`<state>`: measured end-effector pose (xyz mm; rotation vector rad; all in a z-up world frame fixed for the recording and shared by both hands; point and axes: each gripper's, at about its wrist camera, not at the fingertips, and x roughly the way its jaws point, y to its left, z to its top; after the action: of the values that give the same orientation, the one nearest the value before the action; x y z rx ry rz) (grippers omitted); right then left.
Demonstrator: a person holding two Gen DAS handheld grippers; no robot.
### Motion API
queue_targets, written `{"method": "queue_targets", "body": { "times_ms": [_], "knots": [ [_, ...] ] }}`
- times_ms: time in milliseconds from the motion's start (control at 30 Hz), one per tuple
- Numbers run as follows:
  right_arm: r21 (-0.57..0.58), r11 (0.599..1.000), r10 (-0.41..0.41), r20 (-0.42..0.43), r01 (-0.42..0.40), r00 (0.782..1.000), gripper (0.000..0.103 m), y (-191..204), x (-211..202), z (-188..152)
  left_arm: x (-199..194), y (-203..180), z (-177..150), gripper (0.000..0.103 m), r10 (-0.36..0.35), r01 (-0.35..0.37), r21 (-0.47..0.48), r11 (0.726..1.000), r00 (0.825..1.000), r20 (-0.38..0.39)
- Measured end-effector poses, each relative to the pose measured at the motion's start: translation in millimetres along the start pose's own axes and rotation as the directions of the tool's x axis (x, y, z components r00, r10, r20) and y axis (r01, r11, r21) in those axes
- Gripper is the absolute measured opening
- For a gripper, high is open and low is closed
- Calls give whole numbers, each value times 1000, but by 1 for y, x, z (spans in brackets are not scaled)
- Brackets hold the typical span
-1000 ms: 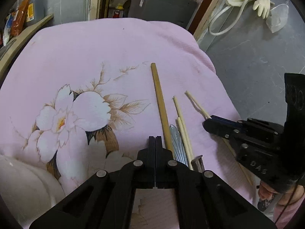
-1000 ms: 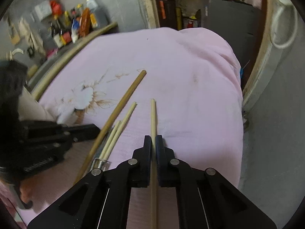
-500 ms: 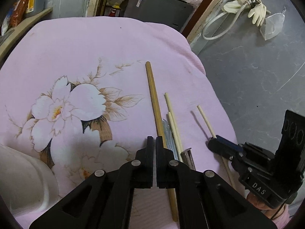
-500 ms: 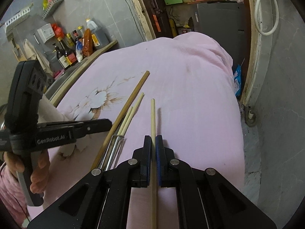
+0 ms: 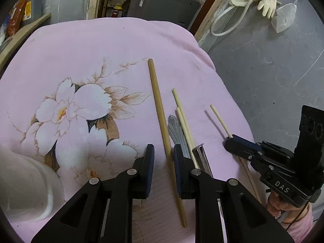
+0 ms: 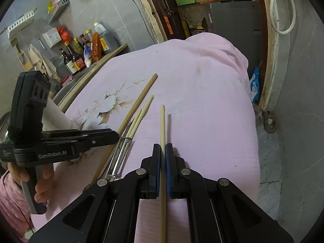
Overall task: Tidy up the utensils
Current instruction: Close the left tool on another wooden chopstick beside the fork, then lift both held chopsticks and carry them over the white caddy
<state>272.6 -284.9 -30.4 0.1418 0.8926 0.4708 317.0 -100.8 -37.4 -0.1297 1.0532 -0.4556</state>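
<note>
on the pink cloth (image 5: 85,46) a long wooden stick (image 5: 162,113) lies between the left gripper's (image 5: 163,151) jaws, which have just been opening and stand a little apart around it, the pads off it as far as i can see. just right of the stick lie a metal spoon (image 5: 175,130), two pale chopsticks (image 5: 183,119) and a peeler (image 6: 119,158), bunched side by side. well right of them the right gripper (image 6: 163,151) is clamped on a third chopstick (image 6: 162,125), its far end lifted off the cloth.

grey tiled wall (image 6: 113,14) with bottles on a ledge (image 6: 85,52), grey floor (image 5: 263,64), a dark cabinet (image 5: 164,4) beyond a wooden doorframe (image 6: 156,20).
</note>
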Motion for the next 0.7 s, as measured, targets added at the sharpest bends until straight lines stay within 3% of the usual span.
{"method": "queue_targets", "body": {
  "times_ms": [233, 300, 367, 567, 700],
  "knots": [
    [-9, 999, -40, -13, 40, 999, 3, 3, 7, 6, 13, 0, 18, 15, 44, -44, -10, 999, 999, -13],
    [-5, 998, -65, -8, 65, 998, 3, 6, 9, 8, 14, 0, 20, 5, 61, -61, -11, 998, 998, -15],
    [-3, 997, -71, 2, 71, 997, 3, 5, 9, 9, 12, 1, 18, 5, 54, -55, -17, 998, 998, -6],
    [32, 998, -54, 83, 52, 995, 3, 3, -3, 3, -10, 5, -8, 4, 42, -40, -28, 999, 996, 76],
    [18, 999, -50, 190, 48, 980, 3, 15, -23, -5, -35, 4, -28, 4, 17, -11, -42, 999, 989, 150]
  ]
}}
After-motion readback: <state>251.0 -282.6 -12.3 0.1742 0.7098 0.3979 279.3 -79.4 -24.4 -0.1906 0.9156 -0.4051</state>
